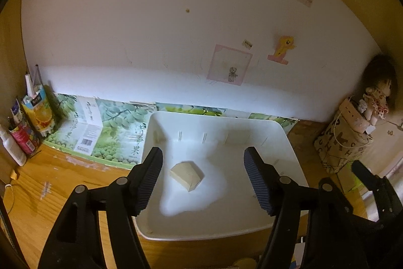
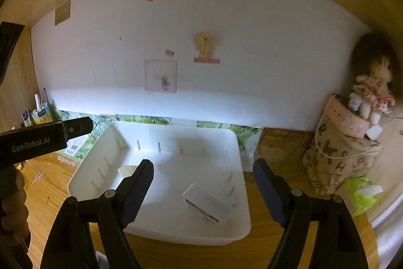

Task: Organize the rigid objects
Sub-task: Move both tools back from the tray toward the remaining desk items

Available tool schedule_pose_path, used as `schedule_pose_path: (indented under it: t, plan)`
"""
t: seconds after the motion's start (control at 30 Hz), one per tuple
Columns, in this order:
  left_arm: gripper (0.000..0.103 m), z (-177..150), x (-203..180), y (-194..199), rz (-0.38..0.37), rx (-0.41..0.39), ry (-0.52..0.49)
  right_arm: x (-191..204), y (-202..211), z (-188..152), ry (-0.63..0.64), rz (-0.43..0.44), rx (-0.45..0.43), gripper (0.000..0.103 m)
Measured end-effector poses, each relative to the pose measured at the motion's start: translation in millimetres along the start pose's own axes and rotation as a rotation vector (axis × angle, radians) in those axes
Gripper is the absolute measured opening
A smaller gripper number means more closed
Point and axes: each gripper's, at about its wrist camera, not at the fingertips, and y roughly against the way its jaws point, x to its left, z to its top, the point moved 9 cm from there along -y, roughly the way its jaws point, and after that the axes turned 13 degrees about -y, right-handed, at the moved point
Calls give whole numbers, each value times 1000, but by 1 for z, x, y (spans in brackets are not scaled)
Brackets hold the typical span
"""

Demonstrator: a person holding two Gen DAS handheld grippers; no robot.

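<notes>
A white plastic bin (image 1: 284, 140) sits on the wooden desk against the wall; it also shows in the right wrist view (image 2: 241, 168). A pale beige block (image 1: 187, 175) lies on the bin floor; in the right wrist view only its corner (image 2: 126, 170) shows behind my finger. A white rectangular box (image 2: 207, 203) lies tilted in the bin's right part. My left gripper (image 1: 202, 180) is open and empty above the bin, the block between its fingers. My right gripper (image 2: 201, 193) is open and empty above the bin's near side.
A juice carton (image 1: 37, 112), a bottle and tubes stand at the desk's far left. Flattened fruit-print cardboard (image 1: 100, 132) lies behind the bin. A fabric bag (image 2: 340, 160) with a doll (image 2: 372, 97) stands at the right, with a green tissue pack (image 2: 362, 193) beside it.
</notes>
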Motion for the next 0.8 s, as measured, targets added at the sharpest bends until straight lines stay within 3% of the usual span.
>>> schedule_pose_path:
  t: [0.4, 0.63, 0.8]
  plan:
    - [71, -15, 6, 54, 48, -41, -29, -8, 67, -3, -46, -20, -112, 82]
    - [71, -34, 7, 97, 133, -52, -24, -19, 102, -18, -60, 12, -110, 82]
    - [71, -61, 10, 115, 167, 4, 1, -27, 124, -37, -66, 15, -88, 84]
